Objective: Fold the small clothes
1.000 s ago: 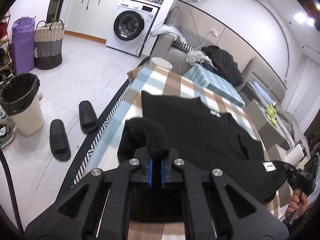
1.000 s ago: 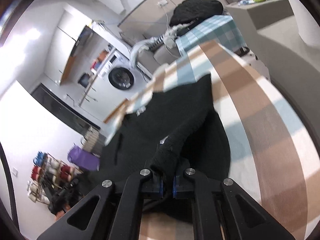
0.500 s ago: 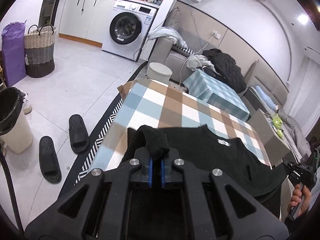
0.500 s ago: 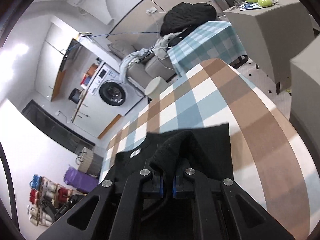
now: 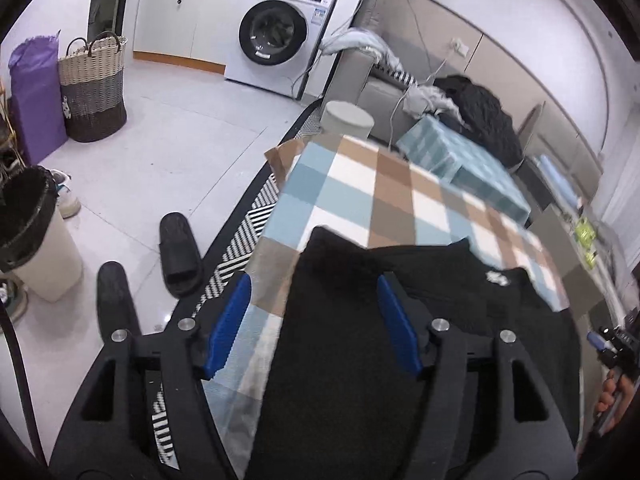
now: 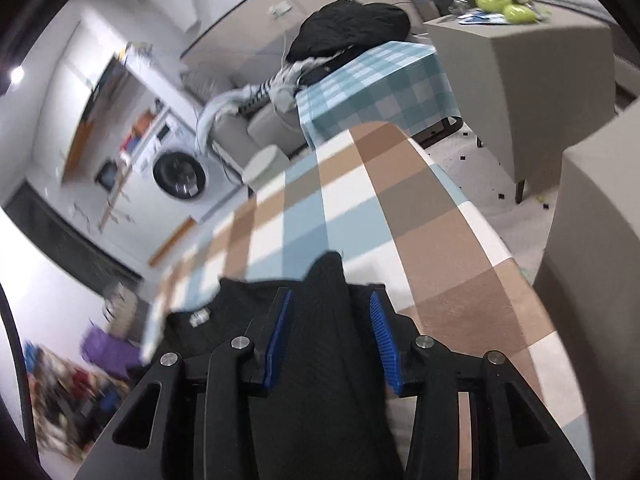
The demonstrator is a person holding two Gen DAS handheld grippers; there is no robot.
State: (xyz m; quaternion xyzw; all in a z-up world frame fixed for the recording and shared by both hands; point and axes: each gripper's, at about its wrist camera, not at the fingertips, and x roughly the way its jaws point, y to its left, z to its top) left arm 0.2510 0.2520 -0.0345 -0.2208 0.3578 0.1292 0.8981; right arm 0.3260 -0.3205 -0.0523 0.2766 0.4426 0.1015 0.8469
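Observation:
A black knitted garment [image 5: 400,340] lies on the checked tablecloth [image 5: 380,184], its near part folded over, with a white neck label [image 5: 496,277] showing. My left gripper [image 5: 312,320] is open, its blue pads on either side of a fold of the cloth near the table's left edge. My right gripper [image 6: 330,336] is open too, with a strip of the same garment [image 6: 320,380] lying between its blue pads. The right gripper also shows at the far right of the left wrist view [image 5: 612,344].
Left of the table the floor holds two black slippers [image 5: 180,252], a white bin with a black liner [image 5: 32,232], a woven basket [image 5: 92,88] and a washing machine [image 5: 276,36]. A second checked table [image 6: 380,88] with dark clothes stands beyond. A grey cabinet [image 6: 540,68] is on the right.
Both grippers were shut on the black garment and carried its edge toward the near side. Now both have opened and let the cloth go, and it lies folded on the table.

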